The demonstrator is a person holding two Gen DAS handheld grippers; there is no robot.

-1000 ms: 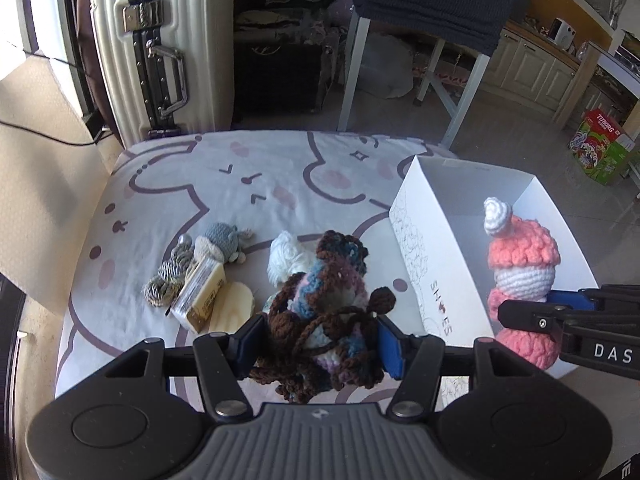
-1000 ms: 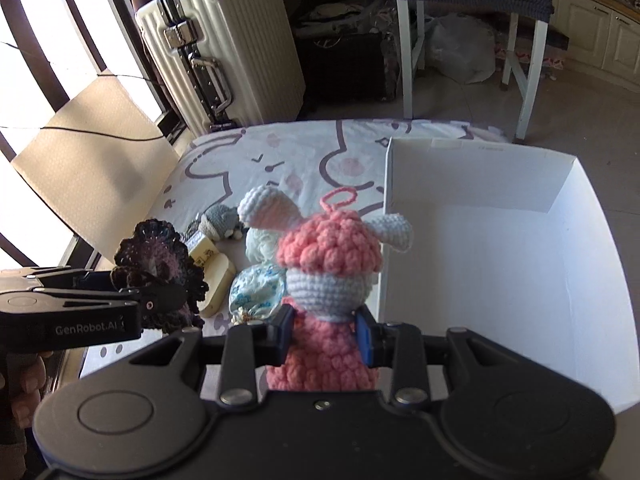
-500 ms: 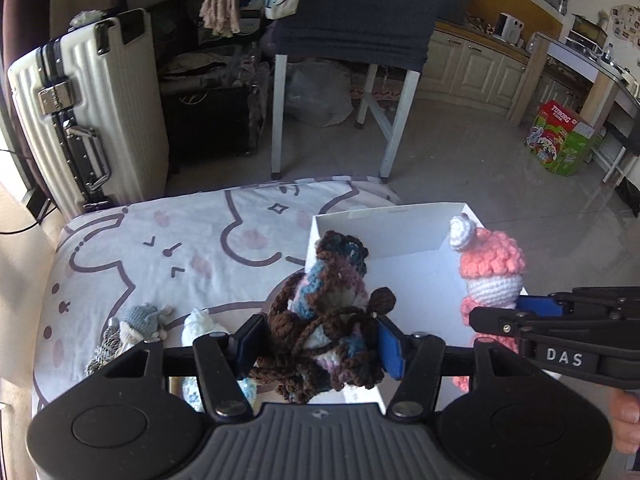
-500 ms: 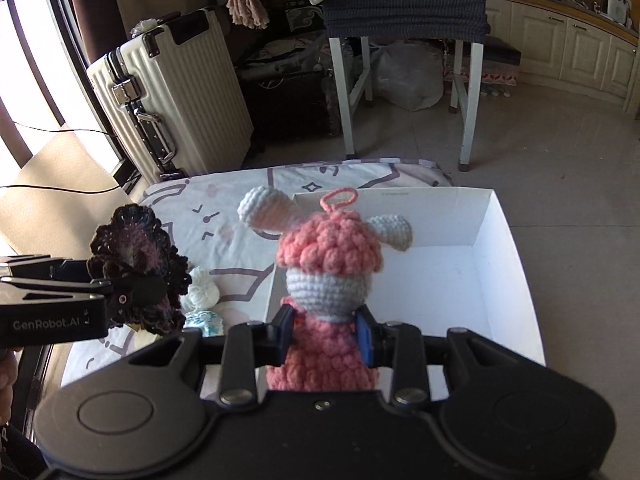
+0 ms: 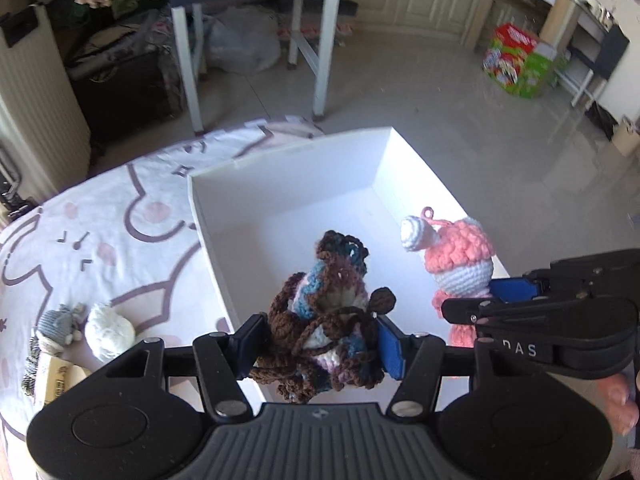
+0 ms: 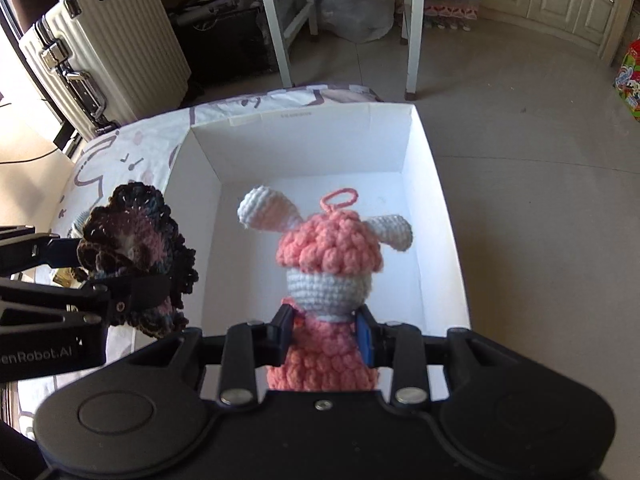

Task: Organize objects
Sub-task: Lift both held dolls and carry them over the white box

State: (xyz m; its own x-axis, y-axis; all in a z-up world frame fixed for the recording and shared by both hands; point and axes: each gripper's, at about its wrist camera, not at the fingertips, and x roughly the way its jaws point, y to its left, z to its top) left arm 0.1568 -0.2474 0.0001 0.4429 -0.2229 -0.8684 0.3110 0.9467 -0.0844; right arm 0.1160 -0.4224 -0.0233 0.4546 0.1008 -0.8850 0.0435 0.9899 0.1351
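Nothing is lying in the open white cardboard box [image 6: 432,216] yet, so most of the tidying is, by my reading, still ahead of you. Off to the left of your left tongs [image 5: 320,344], several small things are sitting on the cat-print cover of the bench [image 5: 120,216]: a grey crocheted animal [image 5: 60,322], a fluffy white yarn ball [image 5: 108,332] just beside it, and a small tan packet [image 5: 60,374] at the picture's edge, with something striped that is too cropped to name.

You are holding two toys over the box. Your left tongs are clamping, at a medium spread, a brown, blue and white crocheted bundle with loose brown strands [image 5: 328,320]; both pads are pressing into its sides, and it is hanging above the box floor near the left wall. To its right, your right tongs [image 6: 326,332] are pinching narrowly on the lower body of a pink and white crocheted doll with white ears and a pink loop on top [image 6: 332,264], upright, over the middle of the box.

Releasing both, then fetching the things on the cover, looks like what is left.
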